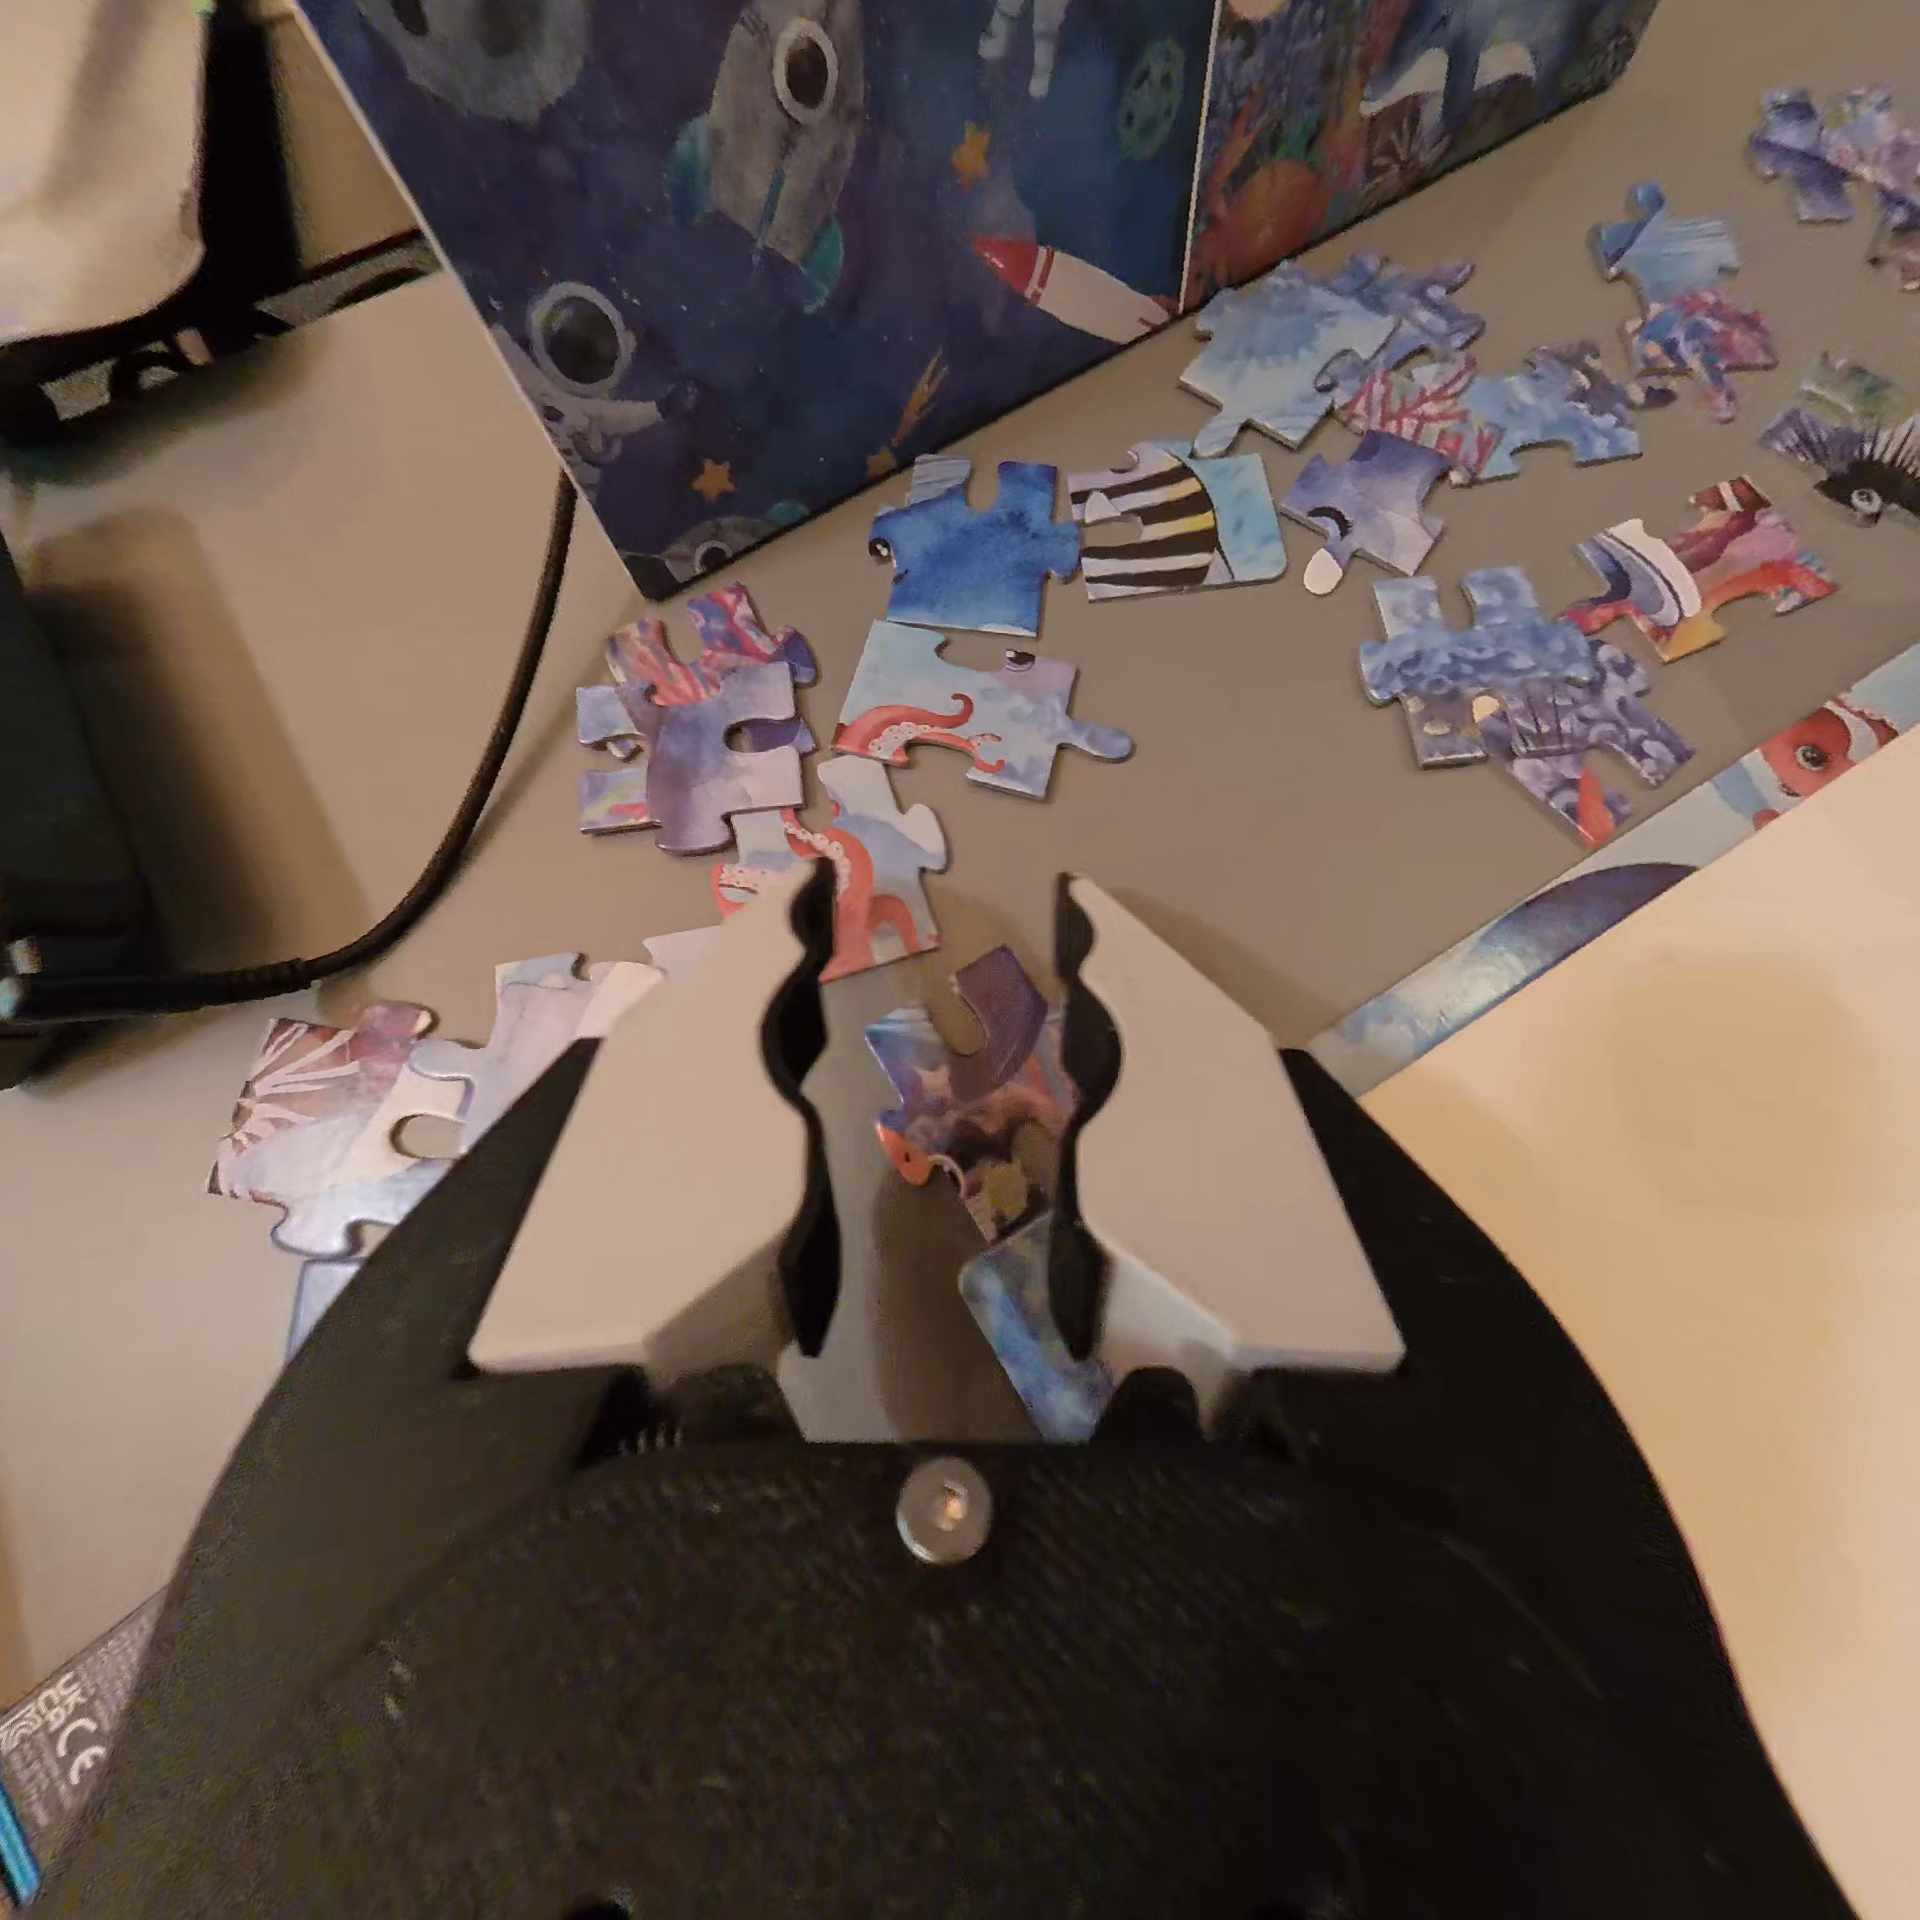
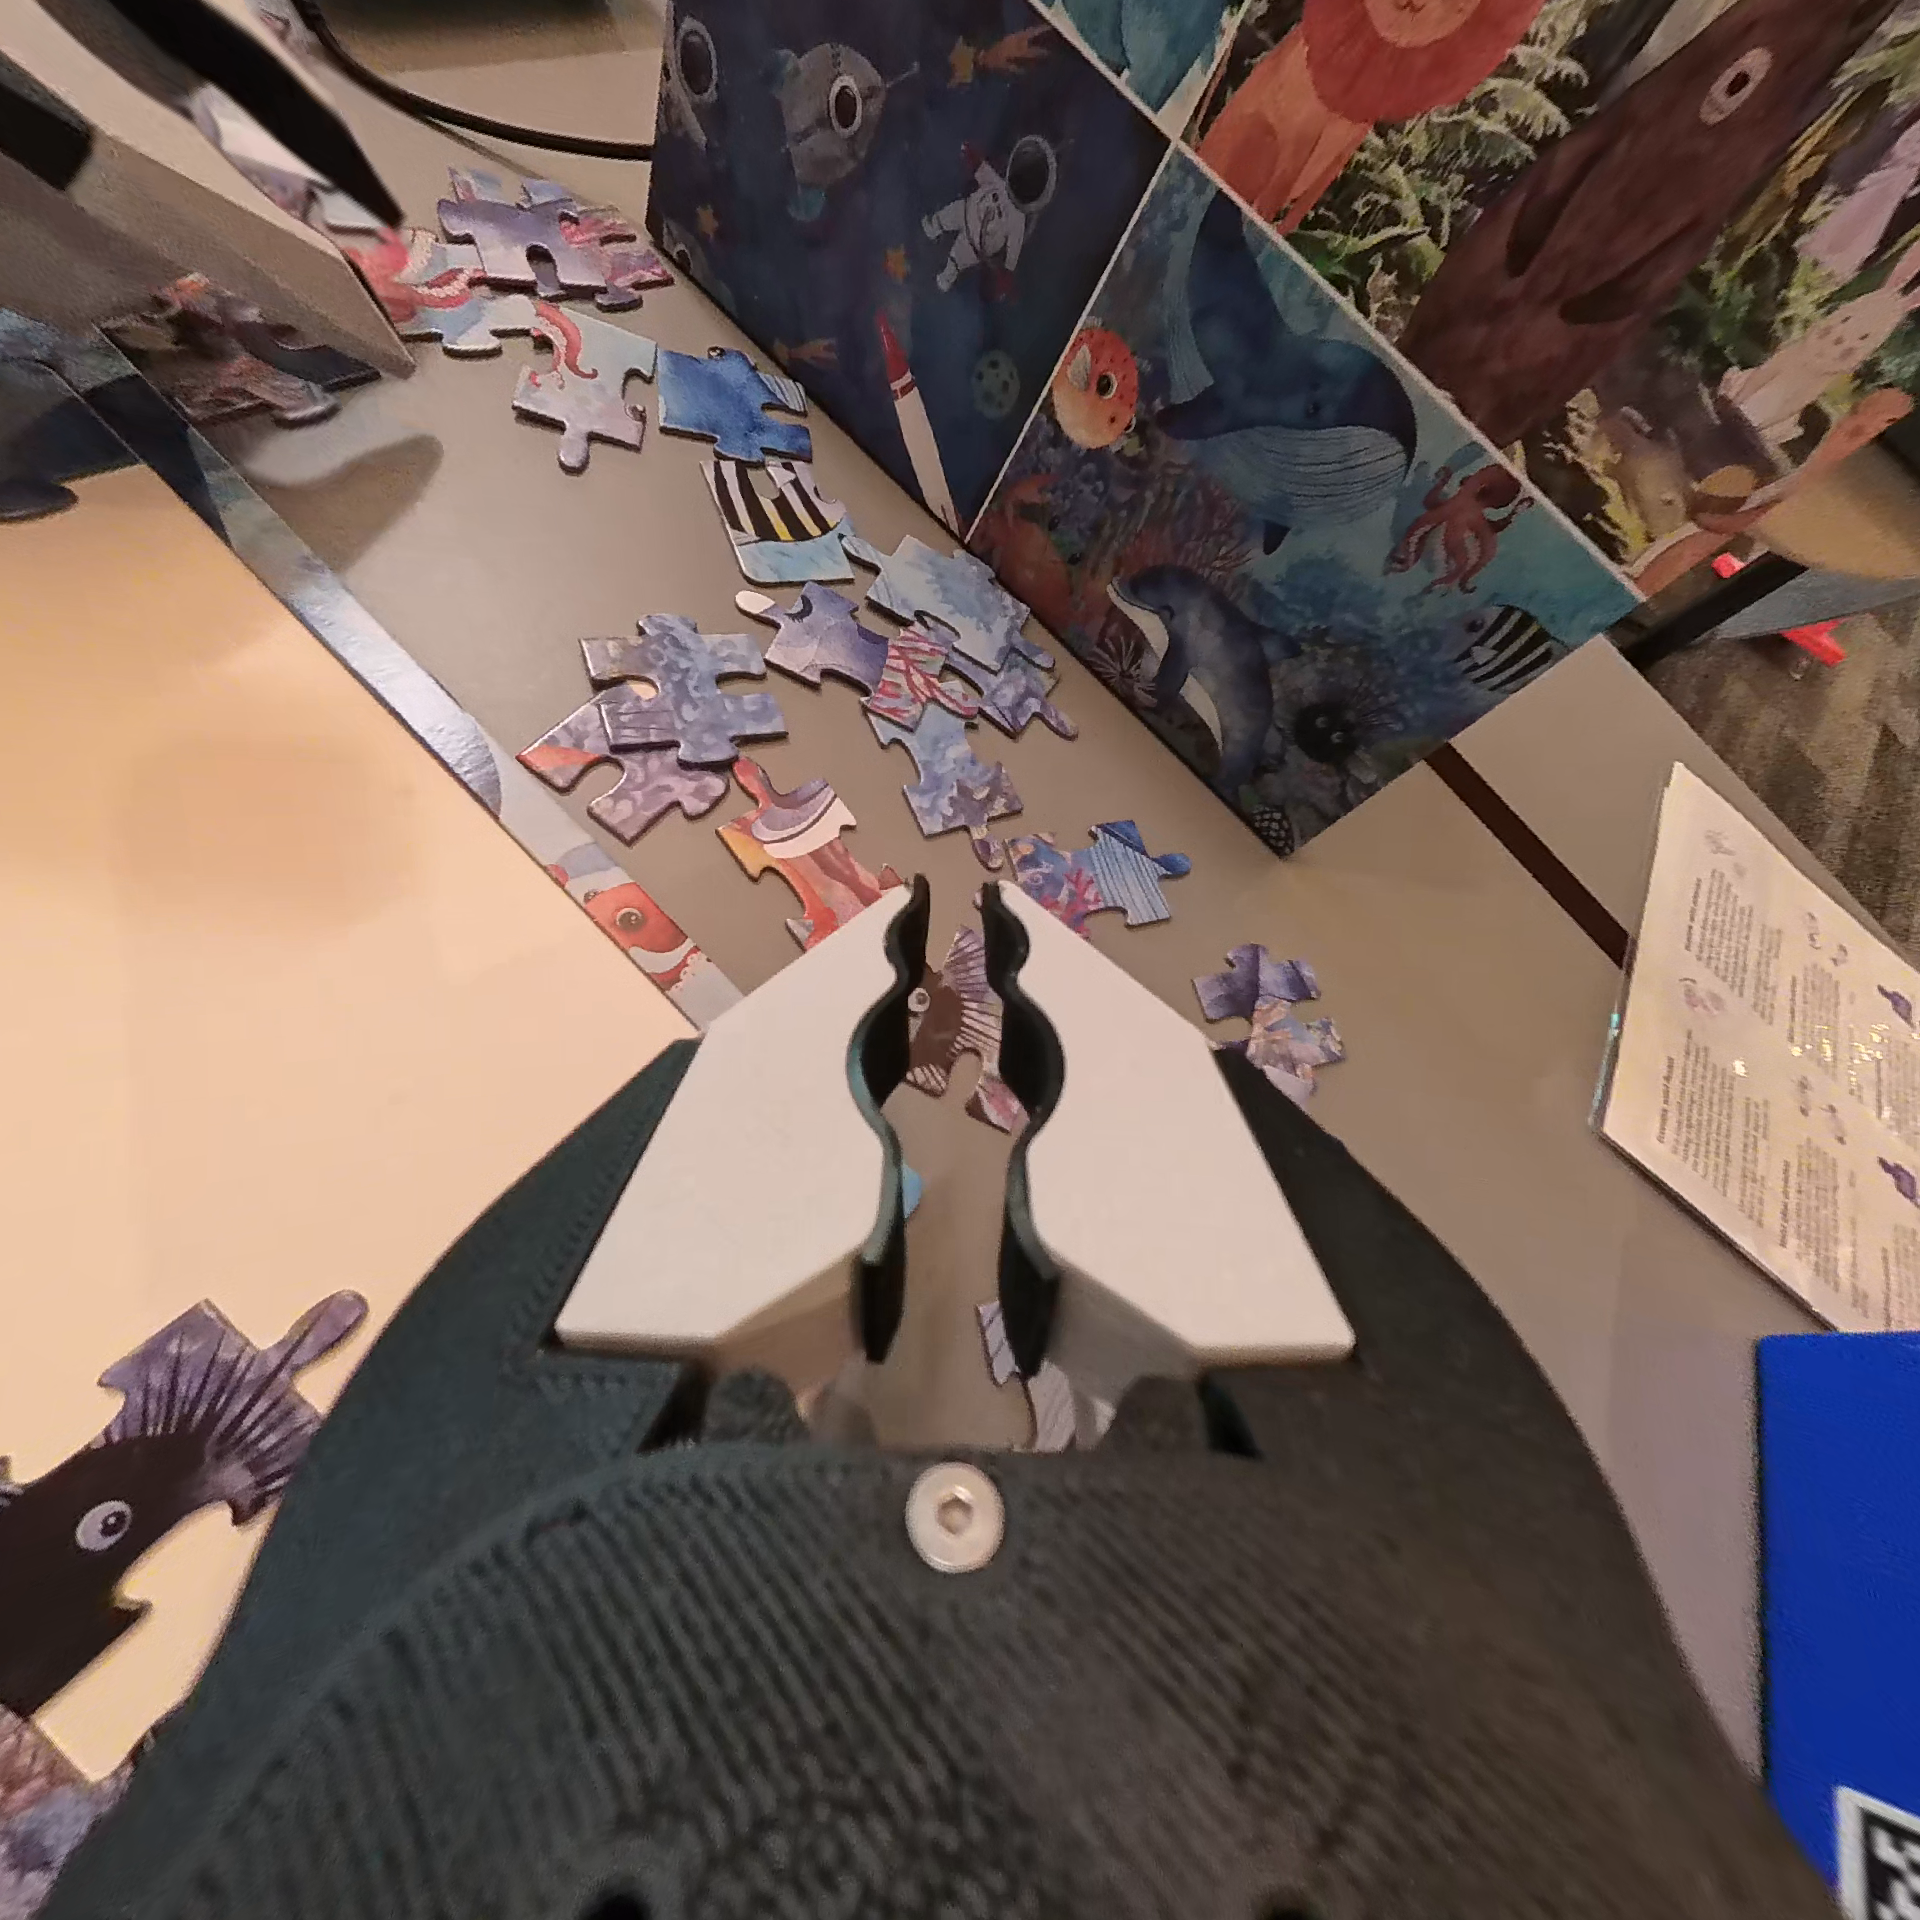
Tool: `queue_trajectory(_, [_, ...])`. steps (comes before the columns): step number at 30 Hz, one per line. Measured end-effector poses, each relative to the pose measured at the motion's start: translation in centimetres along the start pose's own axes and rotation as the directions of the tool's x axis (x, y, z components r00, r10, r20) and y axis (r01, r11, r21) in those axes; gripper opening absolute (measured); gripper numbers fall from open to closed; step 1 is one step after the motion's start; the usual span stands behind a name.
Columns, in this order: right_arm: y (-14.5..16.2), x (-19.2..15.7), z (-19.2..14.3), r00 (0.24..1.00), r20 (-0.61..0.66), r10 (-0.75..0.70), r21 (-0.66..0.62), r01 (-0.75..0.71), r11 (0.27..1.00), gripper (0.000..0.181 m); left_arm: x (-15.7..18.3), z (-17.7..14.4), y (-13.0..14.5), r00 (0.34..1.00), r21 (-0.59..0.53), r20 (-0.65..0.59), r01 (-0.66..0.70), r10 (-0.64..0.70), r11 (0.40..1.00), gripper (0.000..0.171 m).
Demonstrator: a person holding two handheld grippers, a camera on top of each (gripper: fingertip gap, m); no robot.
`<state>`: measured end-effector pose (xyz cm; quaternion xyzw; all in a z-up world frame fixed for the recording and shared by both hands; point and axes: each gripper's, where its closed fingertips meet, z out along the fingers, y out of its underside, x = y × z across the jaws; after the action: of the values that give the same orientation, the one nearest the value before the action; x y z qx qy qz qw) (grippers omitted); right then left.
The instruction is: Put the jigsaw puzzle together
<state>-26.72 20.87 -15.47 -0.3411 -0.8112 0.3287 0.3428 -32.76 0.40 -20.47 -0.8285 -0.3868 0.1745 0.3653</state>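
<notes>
My left gripper (image 1: 945, 883) is open, low over the grey table (image 1: 1195, 831). A purple and orange puzzle piece (image 1: 966, 1101) lies between its fingers, against the right pad and apart from the left one. My right gripper (image 2: 951, 904) is open by a narrow gap above a dark fish piece (image 2: 951, 1013) seen through that gap. The cream puzzle board (image 2: 208, 831) has a printed blue rim and holds a dark fish piece (image 2: 156, 1475). Several loose pieces (image 2: 686, 696) lie between board and box. The board also shows in the left wrist view (image 1: 1610, 1299).
The tall picture-covered puzzle box (image 2: 1247, 468) stands behind the pieces, and it also shows in the left wrist view (image 1: 831, 260). A black cable (image 1: 499, 779) runs at the left. A printed leaflet (image 2: 1766, 1091) and a blue object (image 2: 1839, 1558) lie at the right. Spacing between my two grippers at the tips: around 20 cm. My right tips are roughly 30 cm from the blue object (image 2: 1839, 1558).
</notes>
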Motion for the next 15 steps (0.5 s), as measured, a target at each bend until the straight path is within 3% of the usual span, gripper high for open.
queue_trajectory(2, [0.1,-0.1,0.2,1.0,0.005,0.001,-0.004,-0.001,1.0,0.009,-0.8,-0.1,-0.2,0.999,0.014,0.041,0.014,-0.014,1.0,0.06])
queue_trajectory(5, [0.3,-0.3,0.4,1.0,0.011,-0.002,-0.014,0.002,1.0,0.009,-1.8,0.8,1.3,0.995,-0.059,0.095,0.027,-0.021,0.998,0.081])
queue_trajectory(8, [0.4,-0.5,0.5,1.0,0.012,-0.008,-0.016,0.008,1.0,0.009,-1.7,0.9,1.2,0.996,-0.061,0.063,0.062,-0.058,0.996,0.073])
queue_trajectory(10, [0.4,-0.5,0.6,1.0,0.012,-0.01,-0.017,0.011,1.0,0.009,-1.5,0.7,1.2,0.998,-0.059,0.032,0.051,-0.049,0.997,0.042])
queue_trajectory(15, [0.5,-0.5,0.6,1.0,0.012,-0.013,-0.021,0.013,1.0,0.009,-1.4,0.2,1.3,0.999,-0.054,-0.023,0.045,-0.047,0.998,0.031])
